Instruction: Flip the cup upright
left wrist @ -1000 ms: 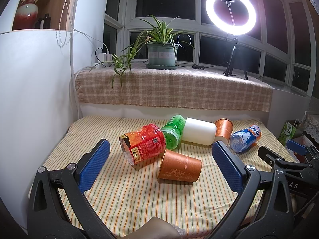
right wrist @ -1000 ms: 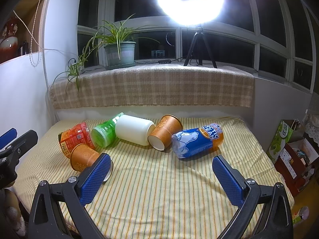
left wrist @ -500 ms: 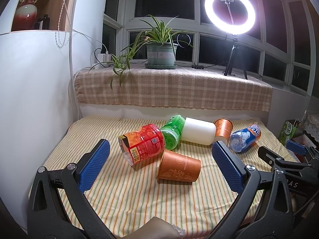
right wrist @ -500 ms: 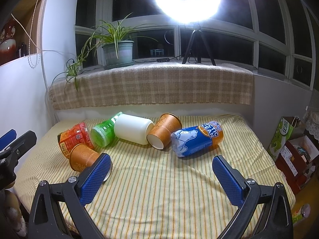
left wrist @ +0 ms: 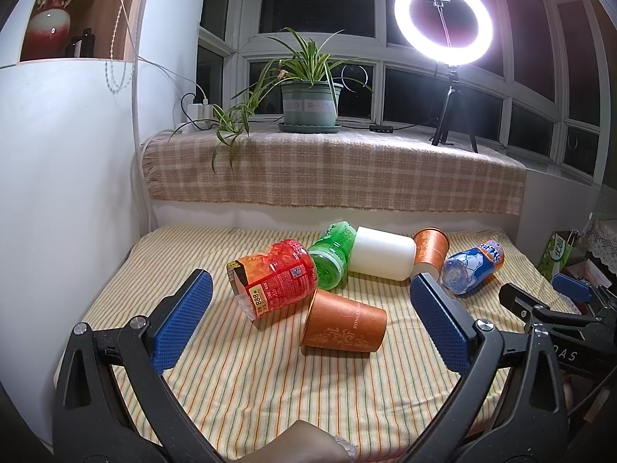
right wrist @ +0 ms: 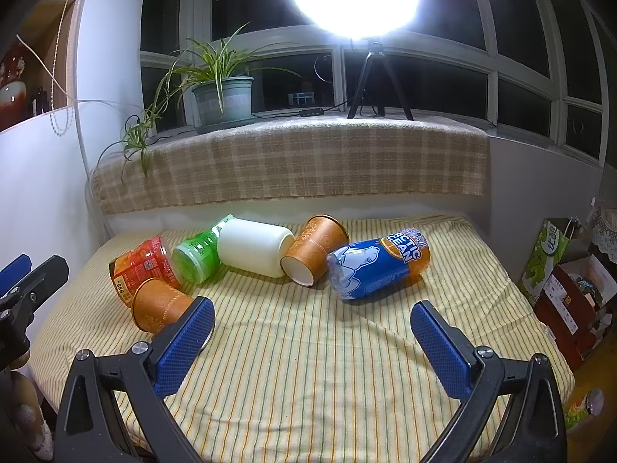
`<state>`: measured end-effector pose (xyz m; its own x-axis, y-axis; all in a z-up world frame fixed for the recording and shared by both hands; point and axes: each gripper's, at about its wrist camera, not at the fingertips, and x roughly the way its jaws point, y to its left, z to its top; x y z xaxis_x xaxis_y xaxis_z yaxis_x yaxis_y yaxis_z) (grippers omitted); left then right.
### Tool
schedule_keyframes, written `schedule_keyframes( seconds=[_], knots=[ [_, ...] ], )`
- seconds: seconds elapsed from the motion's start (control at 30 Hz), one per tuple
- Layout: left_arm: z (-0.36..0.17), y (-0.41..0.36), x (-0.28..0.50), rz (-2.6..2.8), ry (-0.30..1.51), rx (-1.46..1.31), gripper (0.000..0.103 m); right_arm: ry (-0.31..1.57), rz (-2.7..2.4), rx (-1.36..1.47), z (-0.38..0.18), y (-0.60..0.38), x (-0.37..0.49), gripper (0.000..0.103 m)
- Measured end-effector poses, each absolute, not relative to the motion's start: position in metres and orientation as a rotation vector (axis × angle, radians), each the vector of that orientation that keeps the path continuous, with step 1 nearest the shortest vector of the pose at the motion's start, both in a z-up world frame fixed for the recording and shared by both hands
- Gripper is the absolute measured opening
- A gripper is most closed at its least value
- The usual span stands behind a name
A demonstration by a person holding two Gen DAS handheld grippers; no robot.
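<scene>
Several cups and bottles lie on their sides on a striped cloth table (left wrist: 270,386). An orange paper cup (left wrist: 343,326) lies nearest, in front of a red cup (left wrist: 275,279); it also shows in the right wrist view (right wrist: 162,305). Behind lie a green bottle (left wrist: 333,256), a white cup (left wrist: 381,252), a second orange cup (left wrist: 430,249) and a blue bottle (left wrist: 472,266). My left gripper (left wrist: 310,324) is open, its jaws either side of the near orange cup but short of it. My right gripper (right wrist: 312,341) is open and empty, in front of the blue bottle (right wrist: 378,264).
A plaid-covered windowsill (left wrist: 331,173) holds a potted plant (left wrist: 310,104) and a ring light (left wrist: 443,21). A white wall (left wrist: 65,193) bounds the table's left. Boxes and a green carton (right wrist: 545,258) stand on the floor to the right.
Both views have shifted very slightly; the objects have not moved and both grippers stay open.
</scene>
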<state>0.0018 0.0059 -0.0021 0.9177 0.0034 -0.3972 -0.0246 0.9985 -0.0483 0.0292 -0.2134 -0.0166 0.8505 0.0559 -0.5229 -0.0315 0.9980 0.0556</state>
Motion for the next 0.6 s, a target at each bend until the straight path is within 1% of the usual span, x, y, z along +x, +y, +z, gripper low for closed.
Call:
schedule_keyframes(
  seconds=[0.6],
  knots=[
    [-0.0019,0.0058,0.0019,0.015,0.409,-0.052,0.103,0.558,0.044,0.051,-0.0181,-0.2157,0.0301,0.103]
  ],
)
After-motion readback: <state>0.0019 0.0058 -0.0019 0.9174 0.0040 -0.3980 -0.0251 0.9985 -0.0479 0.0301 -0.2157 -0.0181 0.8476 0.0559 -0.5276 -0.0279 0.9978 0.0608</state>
